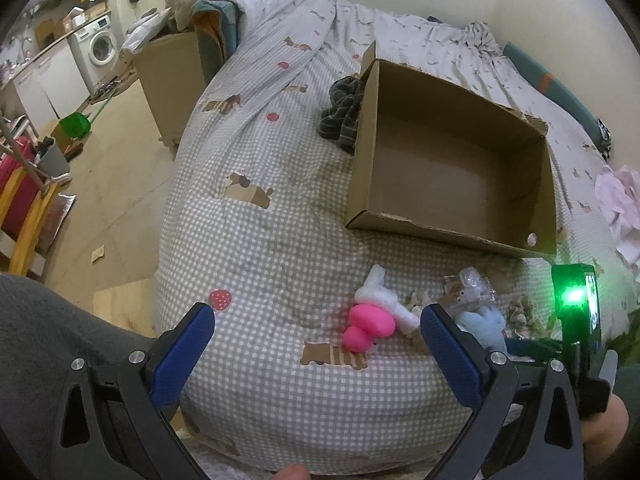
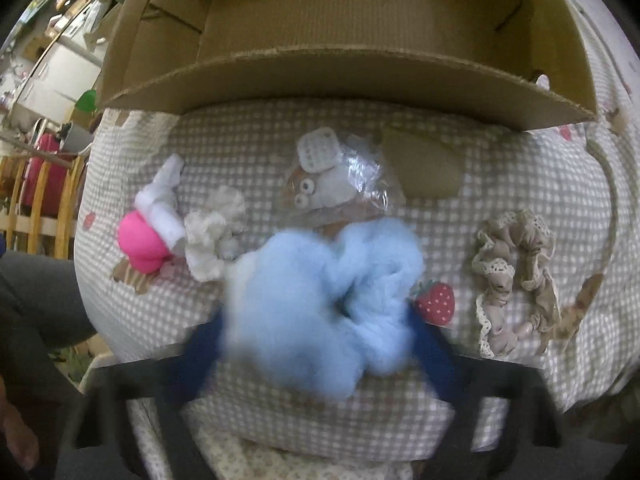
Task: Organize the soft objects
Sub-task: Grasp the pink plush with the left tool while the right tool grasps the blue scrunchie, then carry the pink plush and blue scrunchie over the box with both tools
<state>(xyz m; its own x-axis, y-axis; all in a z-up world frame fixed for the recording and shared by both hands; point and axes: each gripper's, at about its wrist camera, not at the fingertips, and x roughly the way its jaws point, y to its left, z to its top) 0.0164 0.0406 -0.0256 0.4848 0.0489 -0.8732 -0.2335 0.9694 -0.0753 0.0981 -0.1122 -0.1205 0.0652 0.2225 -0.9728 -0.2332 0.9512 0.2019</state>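
Observation:
An open, empty cardboard box (image 1: pixel 452 236) (image 2: pixel 348 76) sits on the checked bedspread (image 1: pixel 280 240). In front of it lie soft items: a pink and white plush (image 1: pixel 370 322) (image 2: pixel 150 236), a cream scrunchie (image 2: pixel 214 236), a plastic-wrapped item (image 1: pixel 468 286) (image 2: pixel 332 176), a fluffy light-blue scrunchie (image 1: pixel 486 326) (image 2: pixel 320 304) and a beige lace scrunchie (image 1: pixel 522 312) (image 2: pixel 516 284). My left gripper (image 1: pixel 318 326) is open and empty, the pink plush just beyond its fingers. My right gripper (image 2: pixel 320 340) is blurred; its blue fingers stand wide on either side of the blue scrunchie.
A dark striped cloth (image 1: pixel 344 112) lies left of the box. A pink-white garment (image 1: pixel 620 204) lies at the bed's right. Left of the bed are a cardboard carton (image 1: pixel 172 80), a washing machine (image 1: pixel 100 46) and open floor (image 1: pixel 100 200).

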